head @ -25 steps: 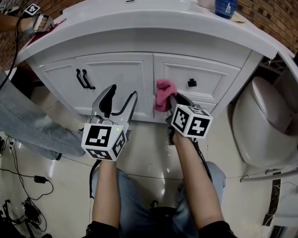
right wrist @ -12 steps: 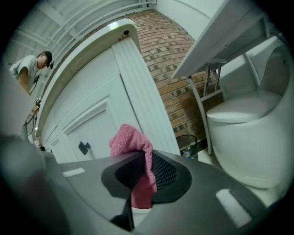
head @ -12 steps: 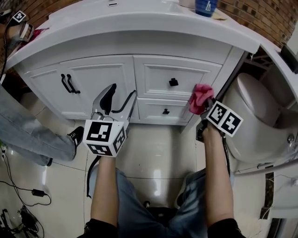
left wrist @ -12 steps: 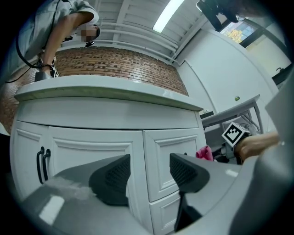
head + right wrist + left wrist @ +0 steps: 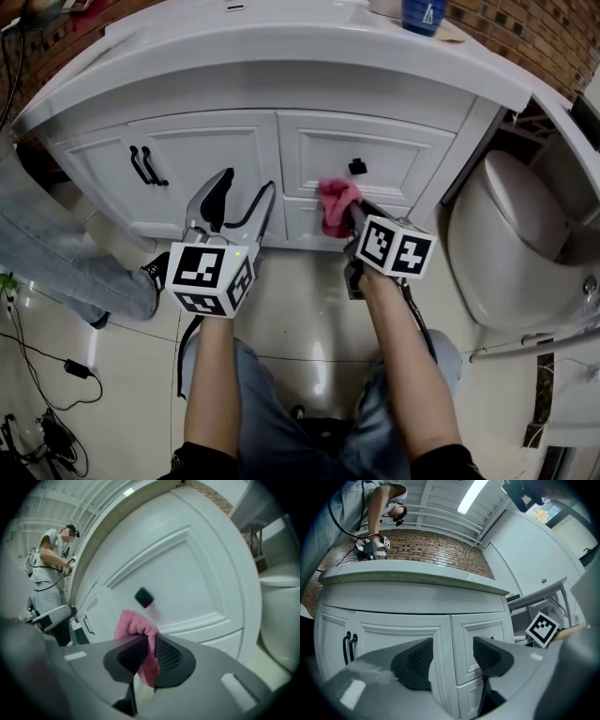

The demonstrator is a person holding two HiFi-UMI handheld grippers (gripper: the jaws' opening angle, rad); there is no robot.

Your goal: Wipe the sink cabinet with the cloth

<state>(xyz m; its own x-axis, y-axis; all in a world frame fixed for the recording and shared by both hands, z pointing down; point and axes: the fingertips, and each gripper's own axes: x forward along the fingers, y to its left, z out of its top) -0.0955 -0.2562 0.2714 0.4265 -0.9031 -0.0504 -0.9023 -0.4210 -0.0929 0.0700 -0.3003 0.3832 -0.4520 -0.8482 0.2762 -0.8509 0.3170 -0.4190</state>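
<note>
The white sink cabinet fills the top of the head view. My right gripper is shut on a pink cloth and holds it against the upper drawer front, just below its black knob. In the right gripper view the cloth bunches out between the shut jaws of the gripper, close under the knob. My left gripper hovers open and empty in front of the middle of the cabinet; its view shows the open gripper facing the cabinet doors.
A white toilet stands close on the right. A blue cup sits on the countertop. Black door handles are on the left door. Another person's leg and floor cables are at the left.
The right gripper carried the cloth right to the cabinet's right edge, then back left to the drawer under the knob. The left gripper has hardly moved.
</note>
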